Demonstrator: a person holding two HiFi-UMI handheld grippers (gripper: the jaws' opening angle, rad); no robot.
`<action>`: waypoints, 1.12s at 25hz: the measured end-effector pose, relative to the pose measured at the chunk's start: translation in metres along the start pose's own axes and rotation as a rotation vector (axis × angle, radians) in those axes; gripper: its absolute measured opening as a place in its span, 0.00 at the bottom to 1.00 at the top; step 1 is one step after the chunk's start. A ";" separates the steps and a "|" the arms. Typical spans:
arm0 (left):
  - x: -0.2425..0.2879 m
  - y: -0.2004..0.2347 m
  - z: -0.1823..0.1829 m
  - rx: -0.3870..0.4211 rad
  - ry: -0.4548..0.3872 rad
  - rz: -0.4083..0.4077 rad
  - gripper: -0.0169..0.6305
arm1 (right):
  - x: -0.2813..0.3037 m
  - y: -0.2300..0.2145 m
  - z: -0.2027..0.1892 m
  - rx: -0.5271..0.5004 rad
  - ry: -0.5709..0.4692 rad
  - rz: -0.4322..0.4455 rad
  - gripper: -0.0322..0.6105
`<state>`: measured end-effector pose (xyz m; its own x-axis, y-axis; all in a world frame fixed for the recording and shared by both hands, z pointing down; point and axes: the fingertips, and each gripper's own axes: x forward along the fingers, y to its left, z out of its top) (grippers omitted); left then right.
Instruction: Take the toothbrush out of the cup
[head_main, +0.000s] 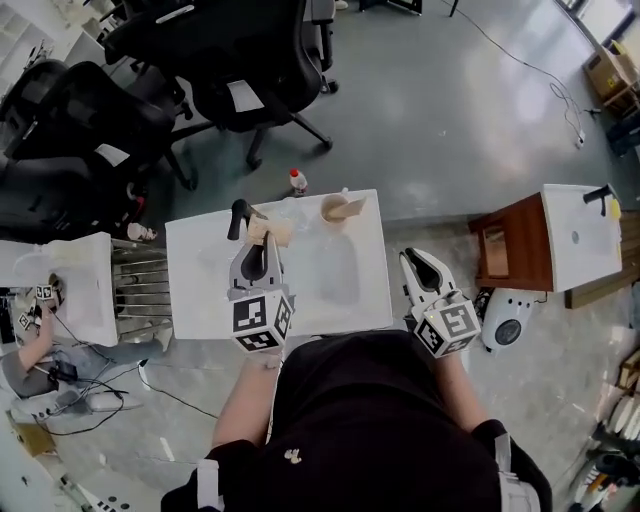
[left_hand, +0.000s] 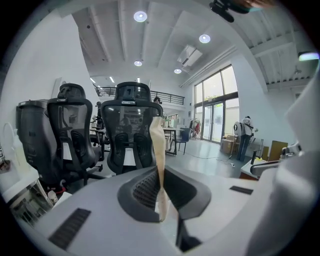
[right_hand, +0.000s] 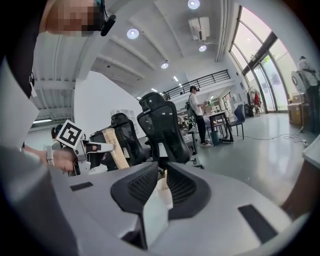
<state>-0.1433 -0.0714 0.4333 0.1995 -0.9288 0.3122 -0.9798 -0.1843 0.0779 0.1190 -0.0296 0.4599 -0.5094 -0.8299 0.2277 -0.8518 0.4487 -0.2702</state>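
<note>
Listing items, head view unless noted:

1. Table (head_main: 190, 300): white, centre of view, w/ a shallow basin (head_main: 335, 268) sunk in its top.
2. Cup (head_main: 338, 208): tan, on table's far edge, right of centre. Inside too small to read.
3. Toothbrush (head_main: 270, 232): tan handle, out of cup and apart from it to the left, over table's far-left part. In L gripper view the handle (left_hand: 157, 150) stands up out of the jaws, leaning slightly.
4. L gripper (head_main: 264, 245): over table's left half, marker cube toward the person. Jaws closed on toothbrush, which is pinched flat between the pads (left_hand: 145, 190).
5. R gripper (head_main: 418, 260): off table's right edge, over floor. Jaws a narrow gap apart, gripping nothing. In R gripper view, table edge and a tan bit, prob. the cup, show far off through the gap. That view also shows L gripper at left w/ the toothbrush (right_hand: 116, 147) raised.
6. Black fitting (head_main: 238, 218): table's far-left, just beside toothbrush.
7. Bottle (head_main: 297, 180): red cap, on floor beyond table.
8. Chairs (head_main: 250, 70): black office type, beyond table.
9. Side units: white unit (head_main: 85, 290) at left, and white top (head_main: 575, 235) beside wood cabinet (head_main: 510, 245) at right.
</note>
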 end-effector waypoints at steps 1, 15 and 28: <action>-0.004 0.002 -0.004 -0.007 0.006 0.013 0.08 | 0.004 0.001 -0.003 0.003 0.006 0.017 0.16; -0.064 0.037 -0.049 -0.101 0.076 0.206 0.08 | 0.076 0.008 -0.044 0.056 0.148 0.115 0.24; -0.109 0.047 -0.094 -0.178 0.155 0.352 0.08 | 0.138 -0.013 -0.091 0.140 0.249 0.055 0.38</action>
<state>-0.2093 0.0511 0.4917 -0.1332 -0.8632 0.4869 -0.9735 0.2061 0.0992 0.0486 -0.1192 0.5799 -0.5834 -0.6907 0.4272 -0.8058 0.4263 -0.4111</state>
